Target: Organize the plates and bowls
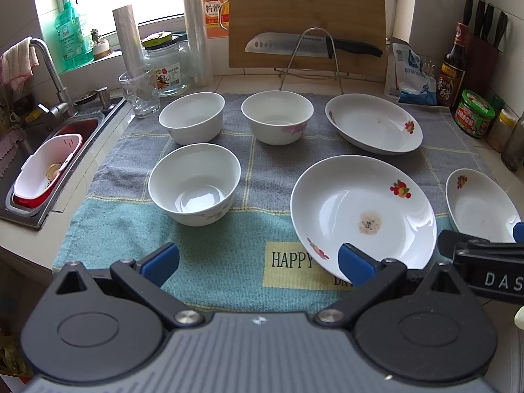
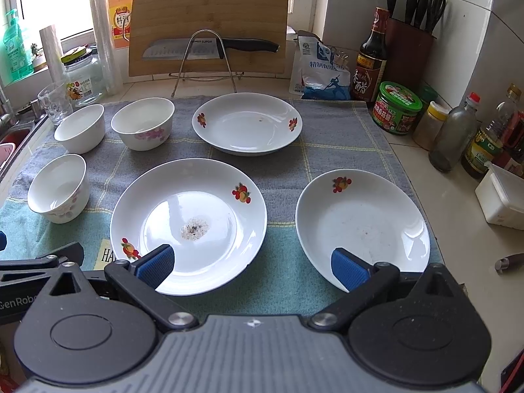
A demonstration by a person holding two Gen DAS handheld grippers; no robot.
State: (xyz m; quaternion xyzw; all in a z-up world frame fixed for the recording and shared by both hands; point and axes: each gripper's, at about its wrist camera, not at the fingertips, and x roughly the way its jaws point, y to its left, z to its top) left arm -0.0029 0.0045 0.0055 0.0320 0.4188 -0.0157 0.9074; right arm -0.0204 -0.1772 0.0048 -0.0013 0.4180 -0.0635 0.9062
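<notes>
Left gripper (image 1: 258, 263) nearest the lens, jaws spread wide, nothing between them, hovering over the near edge of the towel (image 1: 209, 262). Right gripper (image 2: 252, 267) same: wide open, empty, blue pads overlapping the near rims of two plates in view; contact unclear.

Three plates on the towel: centre plate (image 2: 188, 226) with a crumb patch, right plate (image 2: 362, 222) beside it, back plate (image 2: 247, 124) behind. Three bowls to the left, all upright and apart: near bowl (image 1: 195, 183), back-left bowl (image 1: 192, 117), back-middle bowl (image 1: 277, 116). Sink (image 1: 49, 150) left of the towel.
</notes>
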